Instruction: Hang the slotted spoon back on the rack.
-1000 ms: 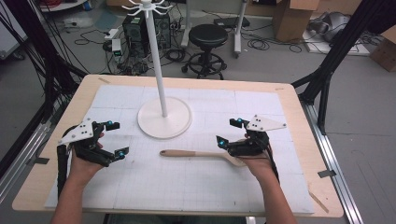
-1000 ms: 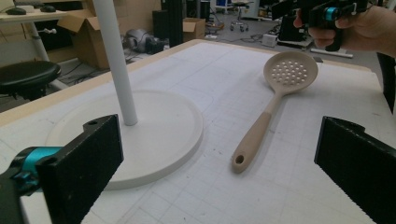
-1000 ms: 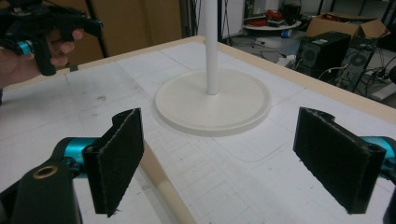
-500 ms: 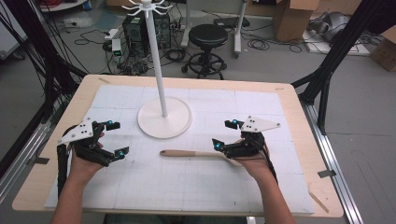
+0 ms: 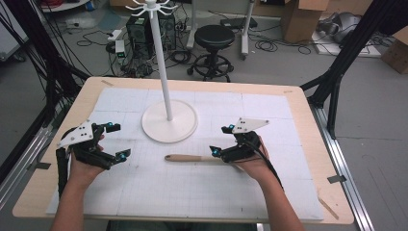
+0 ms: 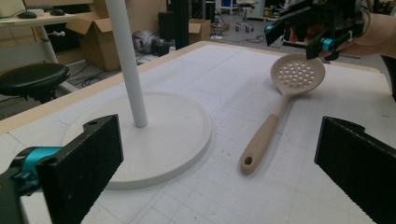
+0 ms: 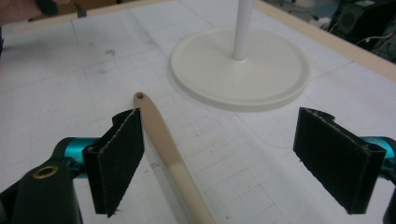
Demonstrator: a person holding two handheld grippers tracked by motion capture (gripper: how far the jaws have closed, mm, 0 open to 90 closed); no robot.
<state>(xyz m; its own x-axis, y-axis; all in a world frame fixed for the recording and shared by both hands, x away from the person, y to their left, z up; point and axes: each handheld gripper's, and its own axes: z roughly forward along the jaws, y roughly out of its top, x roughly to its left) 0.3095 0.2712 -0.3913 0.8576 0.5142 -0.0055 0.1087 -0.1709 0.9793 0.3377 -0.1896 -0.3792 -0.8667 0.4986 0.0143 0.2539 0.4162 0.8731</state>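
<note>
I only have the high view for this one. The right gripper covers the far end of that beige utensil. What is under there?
Observer: A round head full of small holes. It is a slotted spoon, and in the left gripper view the head lies just below the right gripper.
Operator: Are the jaws shut on it?
Observer: No. The right gripper view shows them wide open, with the handle between them, beside one pad.
Operator: Anything at the handle's tip?
Observer: A small hanging hole.

No legible text, label, brand, number or sign appears in any view. The white mat carries only a printed grid of fine lines, without readable characters. The cardboard boxes behind the table show no readable print.
</note>
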